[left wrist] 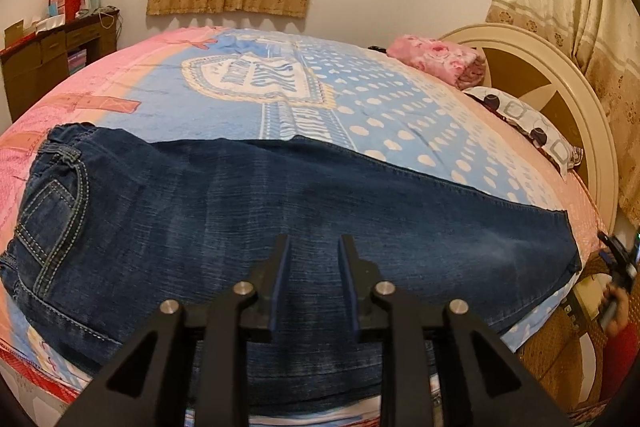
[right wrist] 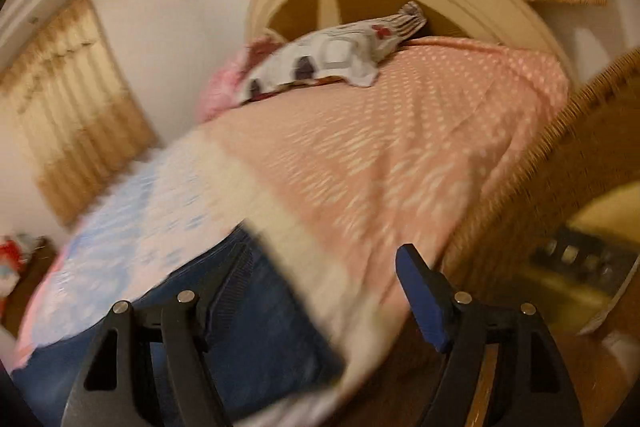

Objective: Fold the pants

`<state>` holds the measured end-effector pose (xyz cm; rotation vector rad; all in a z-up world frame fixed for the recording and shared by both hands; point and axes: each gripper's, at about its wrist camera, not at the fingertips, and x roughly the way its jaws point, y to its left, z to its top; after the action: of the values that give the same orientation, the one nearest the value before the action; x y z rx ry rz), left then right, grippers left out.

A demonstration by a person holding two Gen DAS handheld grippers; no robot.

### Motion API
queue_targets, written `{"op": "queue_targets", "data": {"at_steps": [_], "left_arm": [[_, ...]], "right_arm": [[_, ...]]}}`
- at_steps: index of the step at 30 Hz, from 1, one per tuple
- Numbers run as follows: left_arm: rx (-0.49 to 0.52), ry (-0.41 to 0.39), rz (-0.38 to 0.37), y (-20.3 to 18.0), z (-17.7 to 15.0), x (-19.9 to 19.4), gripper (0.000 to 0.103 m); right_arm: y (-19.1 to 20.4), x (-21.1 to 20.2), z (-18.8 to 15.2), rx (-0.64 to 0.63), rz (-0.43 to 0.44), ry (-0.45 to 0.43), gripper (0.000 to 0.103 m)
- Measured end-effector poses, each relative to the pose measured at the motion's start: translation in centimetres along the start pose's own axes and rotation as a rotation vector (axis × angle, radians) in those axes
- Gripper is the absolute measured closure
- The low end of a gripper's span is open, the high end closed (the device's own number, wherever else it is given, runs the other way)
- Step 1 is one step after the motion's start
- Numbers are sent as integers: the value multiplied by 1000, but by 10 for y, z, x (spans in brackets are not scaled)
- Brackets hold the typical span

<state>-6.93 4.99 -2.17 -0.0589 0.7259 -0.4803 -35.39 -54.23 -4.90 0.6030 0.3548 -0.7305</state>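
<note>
Dark blue jeans [left wrist: 248,211] lie flat across the bed, folded lengthwise, waistband and pocket at the left, hems at the right. My left gripper [left wrist: 314,247] hovers over the middle of the legs, fingers a little apart and empty. In the blurred right wrist view, my right gripper [right wrist: 324,259] is wide open and empty, above the hem end of the jeans [right wrist: 264,327] near the bed's edge. The right gripper also shows at the far right of the left wrist view [left wrist: 618,259].
The bed has a pink and blue printed sheet [left wrist: 360,95]. A patterned pillow [left wrist: 528,127] and a folded pink blanket [left wrist: 440,59] lie by the cream headboard [left wrist: 560,75]. A wicker chair [right wrist: 540,187] stands beside the bed. A dark desk [left wrist: 48,55] is at the far left.
</note>
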Motion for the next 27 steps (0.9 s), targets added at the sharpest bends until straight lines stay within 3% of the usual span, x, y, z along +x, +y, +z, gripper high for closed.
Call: {"op": "queue_targets", "data": {"at_steps": [2, 4, 5, 6, 10, 13, 15, 16, 17, 18, 23, 27], "left_arm": [[-1, 13, -14, -2, -2, 5, 77], [1, 26, -22, -4, -4, 7, 77], [6, 28, -26, -5, -5, 7, 77], [13, 24, -29, -6, -6, 4, 77], [8, -1, -19, -2, -7, -8, 76], [-23, -21, -7, 7, -8, -16, 72], [-27, -26, 1, 10, -9, -19, 70], [-25, -26, 8, 11, -9, -20, 70], [-22, -27, 14, 12, -9, -20, 70], [-20, -27, 18, 11, -9, -20, 70], [-18, -25, 21, 11, -10, -19, 70], [-13, -30, 32, 12, -9, -20, 70]], "right_arm": [[4, -18, -20, -1, 32, 13, 30], [3, -24, -46, 50, 31, 45, 47], [-2, -22, -58, 109, 44, 70, 61], [-5, -20, -66, 159, 64, 87, 65], [-7, -3, -81, 255, 116, 100, 65], [-2, 12, -76, 248, 49, 121, 65], [4, 22, -75, 228, 56, 142, 65], [9, 25, -74, 193, 51, 142, 68], [15, 25, -74, 147, 33, 137, 85], [23, 26, -72, 78, 13, 136, 90], [28, 19, -51, -9, 3, 88, 94], [22, 37, -46, 14, 9, 135, 94]]}}
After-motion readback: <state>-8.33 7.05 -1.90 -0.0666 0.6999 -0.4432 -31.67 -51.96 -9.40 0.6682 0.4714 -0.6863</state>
